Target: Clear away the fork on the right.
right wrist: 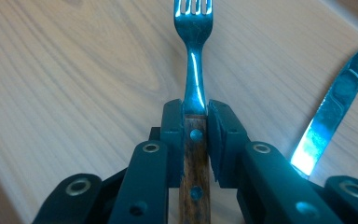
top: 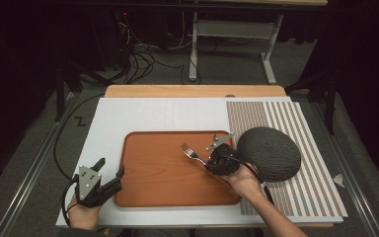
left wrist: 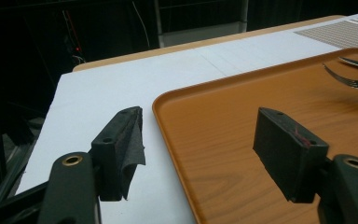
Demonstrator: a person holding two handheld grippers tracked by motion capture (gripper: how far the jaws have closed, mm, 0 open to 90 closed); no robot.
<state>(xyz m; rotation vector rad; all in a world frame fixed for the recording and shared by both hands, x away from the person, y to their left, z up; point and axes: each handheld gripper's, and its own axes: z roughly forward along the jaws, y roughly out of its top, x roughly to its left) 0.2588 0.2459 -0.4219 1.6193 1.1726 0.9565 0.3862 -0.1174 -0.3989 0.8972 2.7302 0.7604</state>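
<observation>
A fork (right wrist: 194,70) with a metal head and a wooden handle points out over the orange-brown tray (top: 163,190). My right gripper (right wrist: 196,128) is shut on that handle. In the high view the right gripper (top: 208,163) is over the tray's right part, and the fork (top: 191,152) sticks out toward the upper left. A table knife (right wrist: 335,109) lies on the tray just right of the fork. My left gripper (top: 111,168) stands open at the tray's left edge with nothing in it. In the left gripper view its jaws (left wrist: 205,154) straddle the tray's rim (left wrist: 168,116).
A dark grey, rough, oval dome (top: 269,153) rests on a striped mat (top: 306,163) right of the tray, close behind my right hand. A white board (top: 153,116) covers the wooden table (top: 192,91). Cables and a table frame (top: 237,29) are on the floor beyond.
</observation>
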